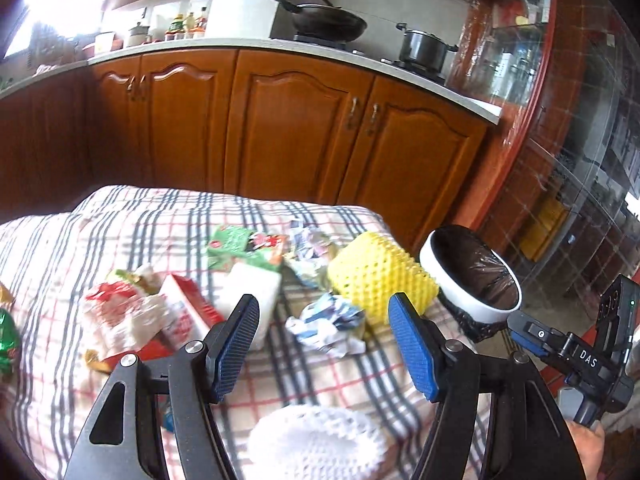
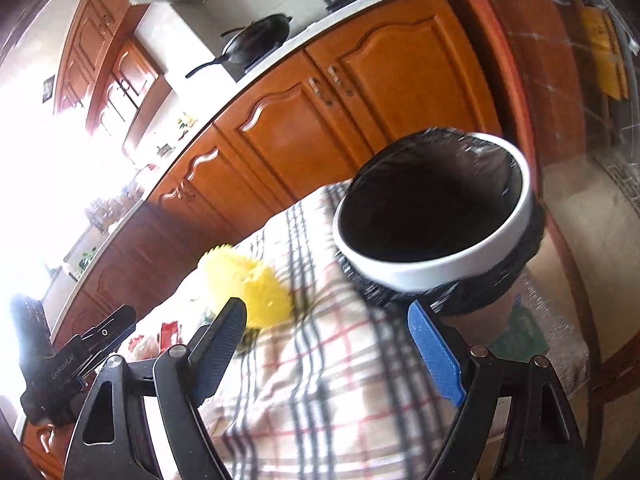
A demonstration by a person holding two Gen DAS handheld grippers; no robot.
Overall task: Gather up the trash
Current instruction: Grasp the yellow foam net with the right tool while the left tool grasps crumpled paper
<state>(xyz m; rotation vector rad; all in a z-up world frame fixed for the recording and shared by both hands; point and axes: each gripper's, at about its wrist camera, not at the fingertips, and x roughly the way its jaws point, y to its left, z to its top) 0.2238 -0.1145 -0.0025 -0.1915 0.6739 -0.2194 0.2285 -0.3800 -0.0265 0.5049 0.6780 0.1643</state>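
- The left hand-held gripper (image 1: 324,344) hangs over the desk (image 1: 72,240), which is covered with a plaid cloth; its blue-padded jaws stand well apart with nothing between them.
- Below and beyond its fingers lies a crumpled blue-and-white paper wad (image 1: 328,324), touched by neither pad.
- Just right of the wad, a yellow foam net (image 1: 380,276) rests on the cloth at the desk's right edge.
- Further trash is spread over the cloth: a green wrapper (image 1: 236,246), a white block (image 1: 256,288), a red-and-white carton (image 1: 184,312) and a second crumpled paper (image 1: 308,244) behind the net.
- A white foam net (image 1: 316,440) lies close to the camera, between the left gripper's arms.
- The trash bin (image 2: 436,216), white-rimmed and lined with a black bag, stands just off the desk's right edge, beside the yellow net.
- The right hand-held gripper (image 2: 332,344) points toward the bin's mouth from the near side; its jaws are spread wide and hold nothing.
- In the left wrist view the right gripper shows at the right margin, near the bin.
- Wooden cabinets (image 1: 296,120) run behind the desk, with a wok (image 1: 328,20) and a pot (image 1: 424,46) on the stove above.
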